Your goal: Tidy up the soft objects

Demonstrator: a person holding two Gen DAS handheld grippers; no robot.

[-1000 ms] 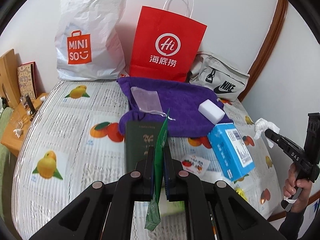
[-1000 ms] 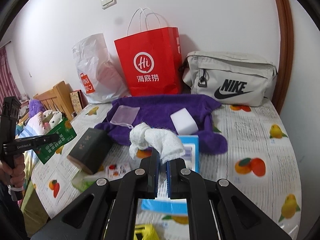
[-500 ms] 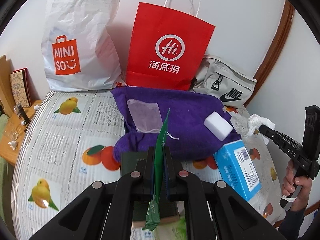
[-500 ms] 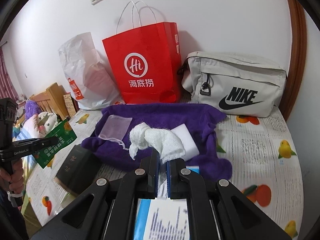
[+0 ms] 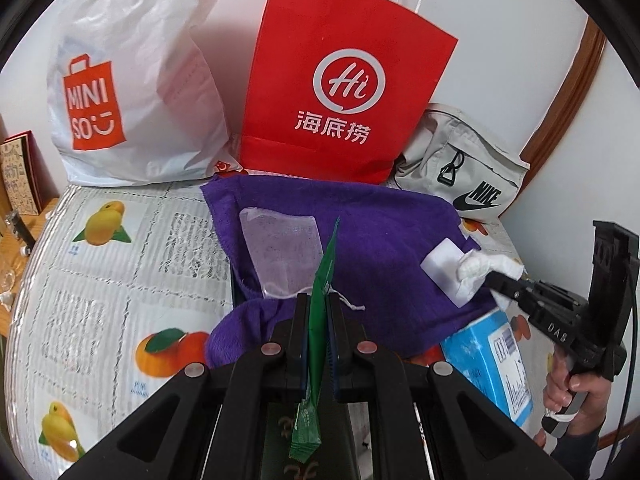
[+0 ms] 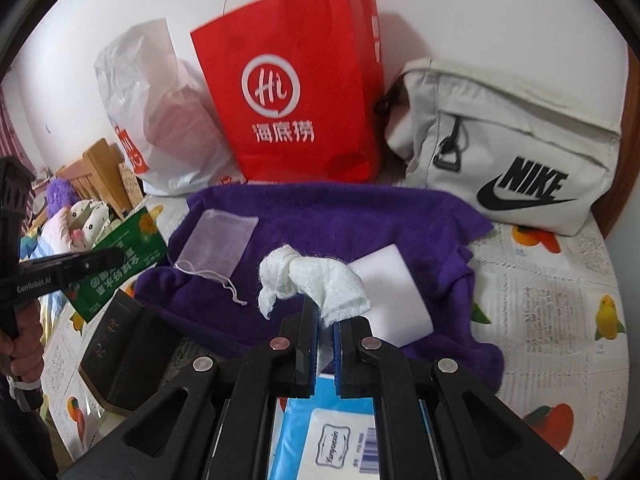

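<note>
Left gripper [image 5: 318, 334] matte black, blue pads inside fingers, silver round screws on linkage arms, right gripper [image 6: 327, 344] same build, "DAS" and "GenRobot.AI" lettering on sides, black cable, bare hand [image 5: 570, 390], white wrist band

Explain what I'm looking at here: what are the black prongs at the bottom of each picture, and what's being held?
No robot arm: a person carries one hand-held gripper per hand, each with a camera looking along its fingers. The left hand-held gripper is shut on a green sachet. The right hand-held gripper is shut on a white cloth. Both hang over a purple towel on the fruit-print tablecloth, bearing a mesh pouch and white sponge. A blue box and dark box lie nearer; bags stand behind.
</note>
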